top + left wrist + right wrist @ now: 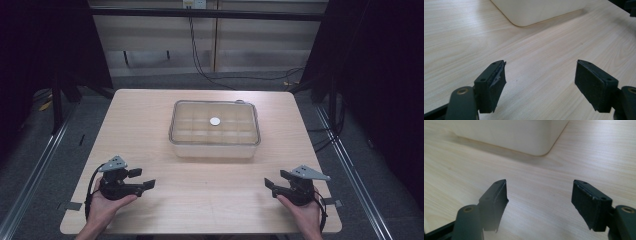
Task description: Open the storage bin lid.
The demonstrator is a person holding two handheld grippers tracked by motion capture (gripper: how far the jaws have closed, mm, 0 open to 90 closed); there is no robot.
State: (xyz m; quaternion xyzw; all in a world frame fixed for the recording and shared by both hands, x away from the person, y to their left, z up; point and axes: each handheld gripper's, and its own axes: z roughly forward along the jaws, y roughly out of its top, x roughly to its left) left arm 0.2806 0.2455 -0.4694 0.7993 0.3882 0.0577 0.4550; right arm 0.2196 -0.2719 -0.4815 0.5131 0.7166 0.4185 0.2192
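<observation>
The left tool [144,178] rests low over the near left part of the wooden surface [200,195], cradled from beneath by the person's left hand [105,205]; its jaws stand well apart with nothing between them, and in the left gripper view the left tool [540,82] frames only bare wood grain; its tips point inward toward the middle of the surface; a grey three-cornered plate sits on top of it and a black cable loops from its outer side. The right tool [276,182] mirrors it at the near right, held by the right hand [305,215]; its jaws are likewise spread and hold nothing, as the right tool [539,200] shows in the right gripper view. Farther out, between the two and well apart from both, a clear lidded plastic box [215,129] stands toward the far middle of the surface; it is divided inside into a grid of compartments; a small round white disc [215,121] shows at its centre. A rounded near corner of the box [534,11] appears ahead of the left tool, and another corner of the box [524,135] ahead of the right one.
</observation>
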